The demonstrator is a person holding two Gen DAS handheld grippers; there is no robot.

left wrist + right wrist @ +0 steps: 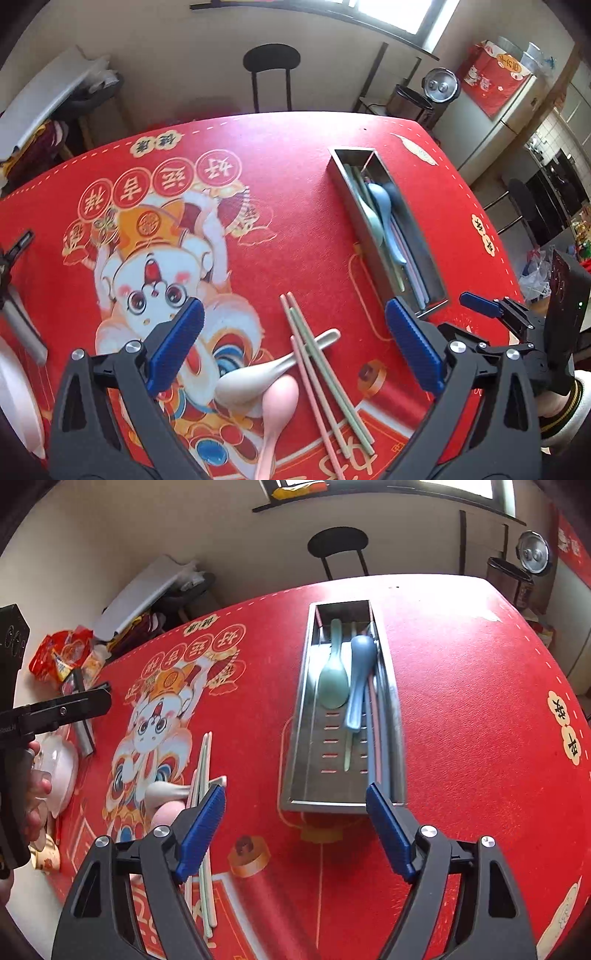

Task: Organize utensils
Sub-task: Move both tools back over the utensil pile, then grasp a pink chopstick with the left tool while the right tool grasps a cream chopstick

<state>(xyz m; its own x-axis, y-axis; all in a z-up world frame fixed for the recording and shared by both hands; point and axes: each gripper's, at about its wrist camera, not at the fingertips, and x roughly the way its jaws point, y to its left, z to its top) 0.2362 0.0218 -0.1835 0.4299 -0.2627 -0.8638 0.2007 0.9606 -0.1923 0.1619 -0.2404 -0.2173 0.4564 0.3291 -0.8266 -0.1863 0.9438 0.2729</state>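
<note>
While I look along my left gripper (295,350), its blue pads stand wide apart at the bottom of the frame with nothing pressed between them. Low in the middle, between the pads, a white spoon (258,376) and a pink spoon (277,410) lie on the red mat (288,192), with pink chopsticks (314,387) and green chopsticks (332,384) crossing the white spoon's handle. The steel tray (432,280) runs from upper middle to lower right; a blue spoon (386,210) and a green spoon (369,214) lie inside it.

From my right gripper (295,827), I see its pads also parted and empty at the bottom. The steel tray (299,731) fills the centre, its near end just above the pads, with the green spoon (334,679) and blue spoon (358,675) side by side in it. The loose spoons and chopsticks sit at lower left, partly behind my left pad.
</note>
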